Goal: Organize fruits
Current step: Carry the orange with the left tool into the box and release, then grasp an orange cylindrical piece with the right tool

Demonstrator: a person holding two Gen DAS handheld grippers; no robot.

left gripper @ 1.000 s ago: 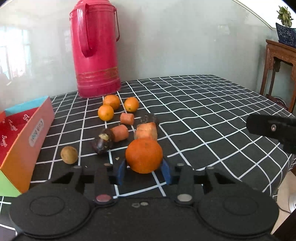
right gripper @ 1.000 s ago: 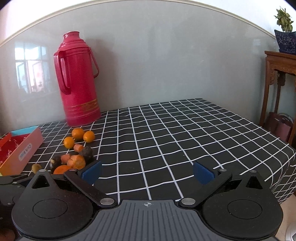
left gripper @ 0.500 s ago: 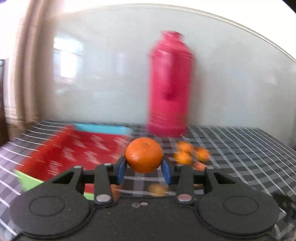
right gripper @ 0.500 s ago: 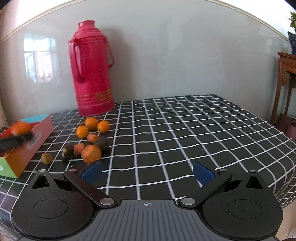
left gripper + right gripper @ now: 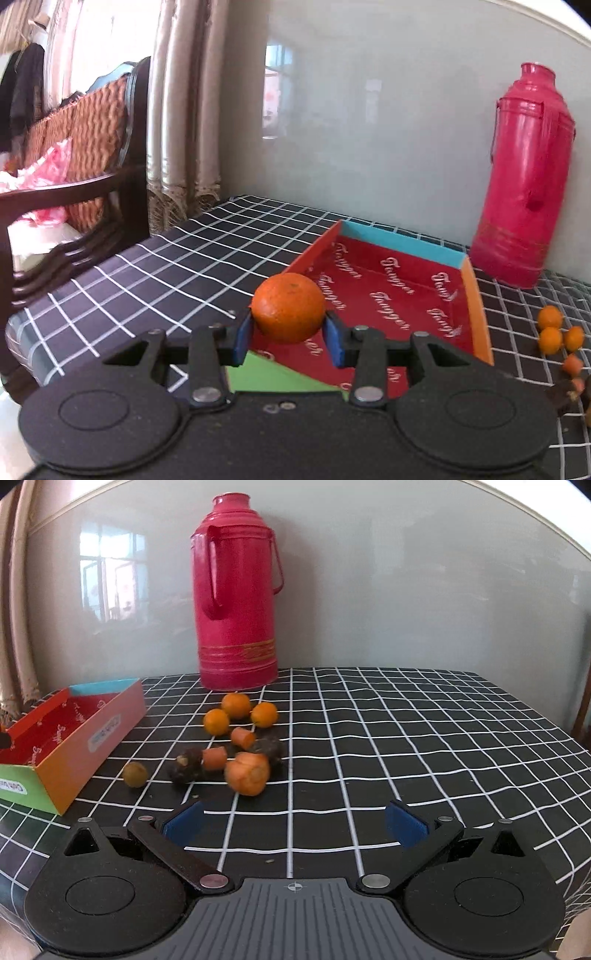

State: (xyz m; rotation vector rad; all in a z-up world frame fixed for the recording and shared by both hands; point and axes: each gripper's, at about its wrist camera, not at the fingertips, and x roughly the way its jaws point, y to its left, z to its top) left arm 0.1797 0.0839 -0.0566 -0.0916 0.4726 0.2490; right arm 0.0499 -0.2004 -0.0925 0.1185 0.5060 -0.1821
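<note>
My left gripper (image 5: 289,341) is shut on a large orange (image 5: 289,312) and holds it above the near left corner of the open red box (image 5: 391,295). The box also shows in the right wrist view (image 5: 70,731) at the left; nothing shows inside it. My right gripper (image 5: 295,821) is open and empty above the tablecloth, just in front of the fruit pile: three small oranges (image 5: 236,705), carrot pieces (image 5: 248,772), two dark fruits (image 5: 186,765) and a small brown fruit (image 5: 135,774).
A tall red thermos (image 5: 236,590) stands at the back by the wall, behind the pile. A wooden chair (image 5: 74,184) and curtains are beyond the table's left edge. The checked tablecloth (image 5: 406,738) stretches to the right.
My left gripper has lifted the large orange off the table and swung left to above the box. My right gripper has moved in closer to the fruit pile, still open.
</note>
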